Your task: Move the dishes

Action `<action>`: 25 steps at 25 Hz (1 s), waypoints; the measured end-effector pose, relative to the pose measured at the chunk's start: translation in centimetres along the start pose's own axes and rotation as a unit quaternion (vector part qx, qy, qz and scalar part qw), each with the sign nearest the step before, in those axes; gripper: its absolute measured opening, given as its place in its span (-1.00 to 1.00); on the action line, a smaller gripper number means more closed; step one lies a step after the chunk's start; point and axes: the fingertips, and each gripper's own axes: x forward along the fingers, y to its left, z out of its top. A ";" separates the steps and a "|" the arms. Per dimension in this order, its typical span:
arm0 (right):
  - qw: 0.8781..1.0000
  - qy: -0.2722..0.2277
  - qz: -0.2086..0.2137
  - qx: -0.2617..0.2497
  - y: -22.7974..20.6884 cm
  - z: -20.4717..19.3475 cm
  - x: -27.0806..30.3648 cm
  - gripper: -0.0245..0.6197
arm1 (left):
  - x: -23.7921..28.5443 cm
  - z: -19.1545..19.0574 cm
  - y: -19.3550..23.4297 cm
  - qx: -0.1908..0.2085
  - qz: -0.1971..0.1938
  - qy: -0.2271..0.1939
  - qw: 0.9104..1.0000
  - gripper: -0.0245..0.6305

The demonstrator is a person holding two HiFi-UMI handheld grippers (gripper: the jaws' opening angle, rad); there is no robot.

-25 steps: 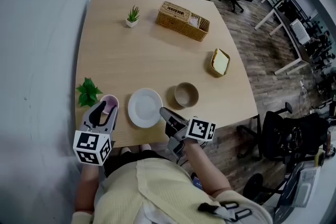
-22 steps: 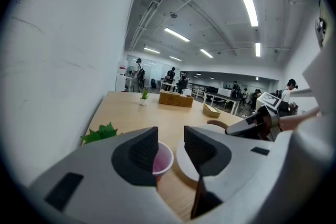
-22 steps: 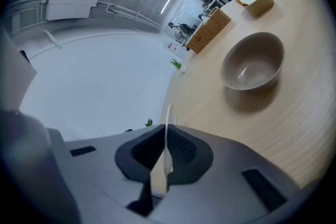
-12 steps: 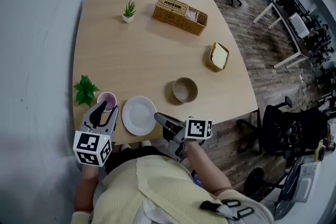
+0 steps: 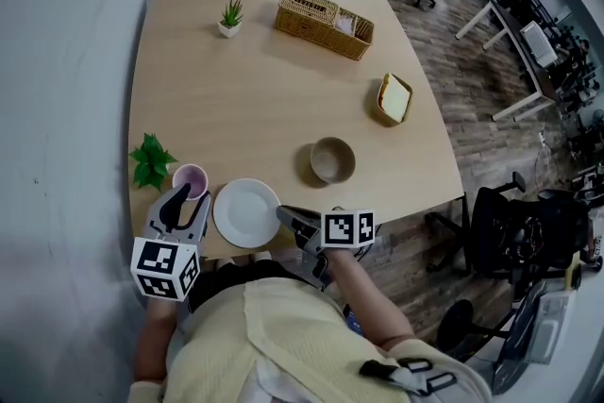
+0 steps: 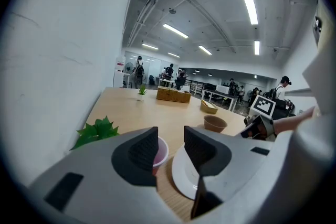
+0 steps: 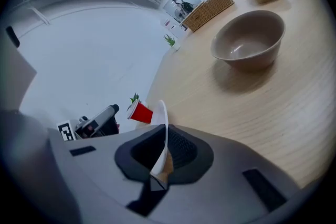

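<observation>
Two dishes at near end of tabletop [image 5: 264, 80]: white plate [image 5: 245, 213] by near edge, just beside pink cup [image 5: 191, 178]; brown bowl [image 5: 333, 159] apart to its right. Right hand-held gripper [image 5: 286, 216] clamped on plate rim, thin edge pinched between pads. Left hand-held gripper [image 5: 191, 200] jaws apart, holding nothing, cup just ahead. Plate likely stiff, glazed, slick, breakable. One-sided rim hold may let it sag or slip: bite deep on rim, keep level, set down softly.

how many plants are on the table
2: a small potted plant at the far side, left of the wicker basket, and a leafy plant at the near left edge beside the pink cup. None looks hidden.
</observation>
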 end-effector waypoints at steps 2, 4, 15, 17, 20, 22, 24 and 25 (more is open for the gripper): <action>0.999 0.014 -0.028 -0.026 -0.5 -0.3 0.3 -0.83 | 0.0 -0.1 0.1 -0.001 0.002 0.001 1.000 -0.44; 0.996 0.028 -0.057 -0.057 -1.0 -0.4 0.5 -0.82 | 0.0 -0.2 0.1 -0.002 0.004 0.003 1.000 -0.44; 0.967 0.082 -0.157 -0.181 -2.1 -0.3 1.4 -0.74 | 0.0 -0.5 0.2 0.001 0.013 0.006 1.000 -0.43; 0.963 0.083 -0.166 -0.195 -2.2 -0.3 1.7 -0.74 | 0.0 -0.7 0.3 0.003 0.015 0.009 1.000 -0.44; 0.956 0.084 -0.180 -0.217 -2.5 -0.3 2.0 -0.73 | 0.0 -1.1 0.5 0.003 0.016 0.013 1.000 -0.44; 0.951 0.085 -0.188 -0.230 -2.6 -0.4 2.2 -0.73 | -0.1 -1.1 0.5 0.001 0.017 0.013 1.000 -0.44; 0.949 0.083 -0.192 -0.238 -2.6 -0.4 2.2 -0.73 | -0.2 -1.1 0.6 -0.001 0.017 0.013 1.000 -0.44; 0.948 0.081 -0.193 -0.240 -2.6 -0.3 2.2 -0.73 | -0.3 -1.1 0.6 -0.002 0.018 0.014 1.000 -0.43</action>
